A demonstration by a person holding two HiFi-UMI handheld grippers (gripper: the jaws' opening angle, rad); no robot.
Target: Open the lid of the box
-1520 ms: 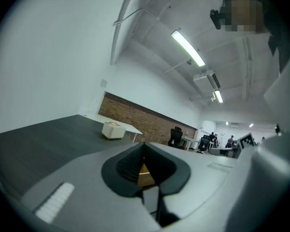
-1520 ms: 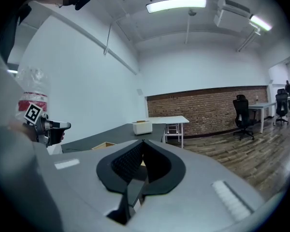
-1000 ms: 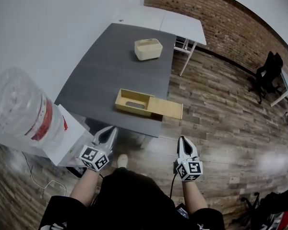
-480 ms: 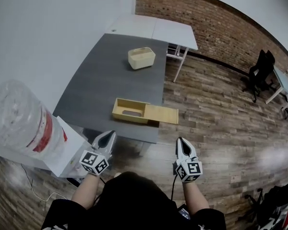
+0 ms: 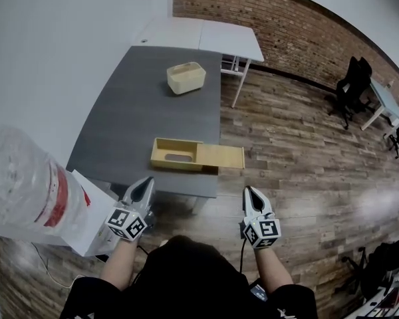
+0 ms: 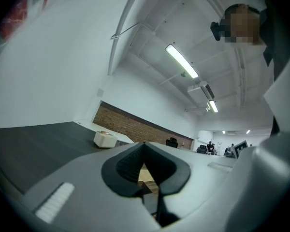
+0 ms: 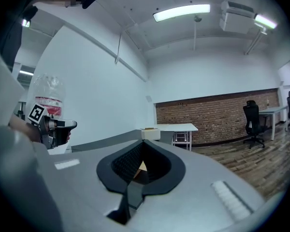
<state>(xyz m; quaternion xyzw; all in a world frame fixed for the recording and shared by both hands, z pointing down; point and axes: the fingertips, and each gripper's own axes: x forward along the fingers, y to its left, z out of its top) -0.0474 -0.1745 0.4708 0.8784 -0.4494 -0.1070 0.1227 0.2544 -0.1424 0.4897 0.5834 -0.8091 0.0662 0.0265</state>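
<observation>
The room is wide, with a plank floor point(image 5: 299, 151) and a brick wall point(image 5: 286, 32) at the far end. A long dark grey table point(image 5: 139, 105) runs away from the person, with a white table point(image 5: 206, 35) set against its far end. A big clear water bottle point(image 5: 23, 178) stands at the person's left, just beside the grey table's near corner.

The box point(image 5: 176, 153) lies near the front edge of the grey table, toward its right side. It is a flat wooden tray, and its lid point(image 5: 225, 157) is a thin board slid out sideways to the right, so the tray's inside already shows. The lid's free end hangs out past the table's edge, over the floor. A small cream tub point(image 5: 185, 77) sits well apart from it, farther up the table.

The left tool point(image 5: 145, 181) and the right tool point(image 5: 251, 193) hang level in front of the person, short of the table and apart from the box. Each has its jaws pressed together with nothing between them.

The box looks light and stiff, with smooth wood that may skid on the table. I'd pinch the lid by its overhanging end, where both faces are free, and draw it straight along its grooves. The other tool could steady the tray's left wall so the whole thing doesn't follow.
</observation>
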